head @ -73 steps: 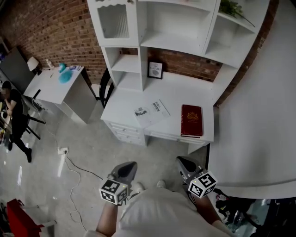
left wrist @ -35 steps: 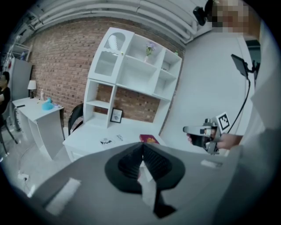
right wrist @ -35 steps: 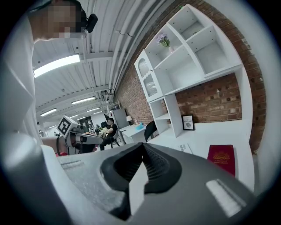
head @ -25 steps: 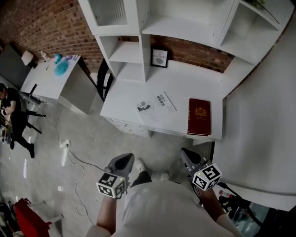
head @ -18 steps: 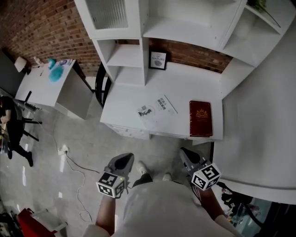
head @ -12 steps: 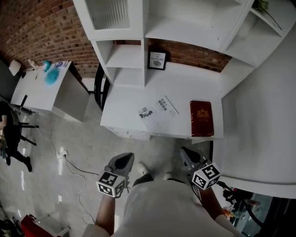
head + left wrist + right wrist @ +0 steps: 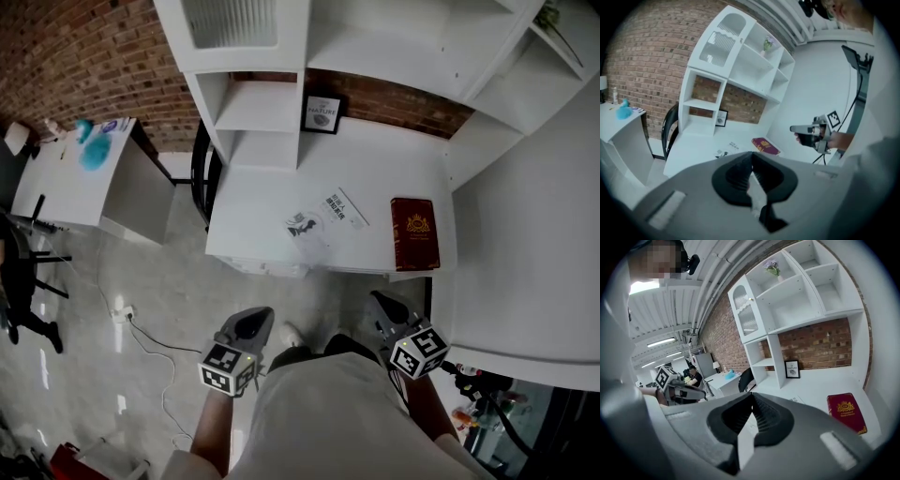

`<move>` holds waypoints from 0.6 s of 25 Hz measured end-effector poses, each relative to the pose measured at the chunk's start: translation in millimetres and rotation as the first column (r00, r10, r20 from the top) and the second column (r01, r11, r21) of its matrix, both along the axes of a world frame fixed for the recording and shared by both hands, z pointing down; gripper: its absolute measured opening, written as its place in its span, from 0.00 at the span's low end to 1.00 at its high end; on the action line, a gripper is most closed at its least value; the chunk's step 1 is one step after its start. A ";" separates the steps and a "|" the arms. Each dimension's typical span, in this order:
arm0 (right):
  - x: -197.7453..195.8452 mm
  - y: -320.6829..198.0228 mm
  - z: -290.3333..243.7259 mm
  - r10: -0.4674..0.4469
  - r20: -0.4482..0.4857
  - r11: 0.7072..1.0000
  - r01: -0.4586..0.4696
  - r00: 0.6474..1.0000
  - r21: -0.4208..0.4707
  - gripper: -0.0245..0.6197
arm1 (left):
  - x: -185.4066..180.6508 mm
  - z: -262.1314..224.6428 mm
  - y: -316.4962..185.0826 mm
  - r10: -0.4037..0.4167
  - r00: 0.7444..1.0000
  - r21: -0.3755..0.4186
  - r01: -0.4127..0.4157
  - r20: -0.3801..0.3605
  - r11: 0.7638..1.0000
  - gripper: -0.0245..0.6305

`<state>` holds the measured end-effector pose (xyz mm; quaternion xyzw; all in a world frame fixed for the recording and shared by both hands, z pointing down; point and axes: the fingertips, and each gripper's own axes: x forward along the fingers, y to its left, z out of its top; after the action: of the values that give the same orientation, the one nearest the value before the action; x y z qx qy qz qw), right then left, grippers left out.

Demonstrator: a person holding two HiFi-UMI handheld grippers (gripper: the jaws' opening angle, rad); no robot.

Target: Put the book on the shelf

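A dark red book (image 7: 414, 233) with a gold crest lies flat near the right front corner of the white desk (image 7: 375, 173); it also shows as the red book (image 7: 846, 411) and, far off, the book (image 7: 765, 145). White shelves (image 7: 255, 105) rise behind the desk. My left gripper (image 7: 251, 327) and right gripper (image 7: 383, 307) hang in front of the desk over the floor, both shut and empty, well short of the book. In the left gripper view the right gripper (image 7: 808, 129) is held out at the right.
A white booklet (image 7: 323, 217) lies mid-desk, and a small framed picture (image 7: 322, 112) leans on the brick wall. A black chair (image 7: 198, 173) stands left of the desk, a second white table (image 7: 70, 178) farther left. A cable (image 7: 155, 342) trails on the floor.
The desk and book have drifted slightly up and right in the head view as the person steps closer. Both grippers stay shut and low.
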<state>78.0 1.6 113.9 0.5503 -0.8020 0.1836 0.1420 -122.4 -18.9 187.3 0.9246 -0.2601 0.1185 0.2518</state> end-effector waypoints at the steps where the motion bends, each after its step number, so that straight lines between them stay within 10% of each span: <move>1: 0.2 -0.8 1.1 0.003 -0.002 1.000 -0.003 1.000 -0.004 0.04 | 0.6 1.5 -0.7 0.003 1.000 -0.005 -0.003 -0.002 1.000 0.05; 15: 37.0 -38.8 19.3 -0.042 0.022 0.997 0.043 0.999 -0.067 0.04 | 40.0 5.5 -28.3 -0.038 0.999 -0.025 0.039 0.011 0.999 0.05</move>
<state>115.0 -37.3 133.1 0.5261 -0.8084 0.2131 0.1560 -82.4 -47.2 192.8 0.9155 -0.2777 0.1216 0.2644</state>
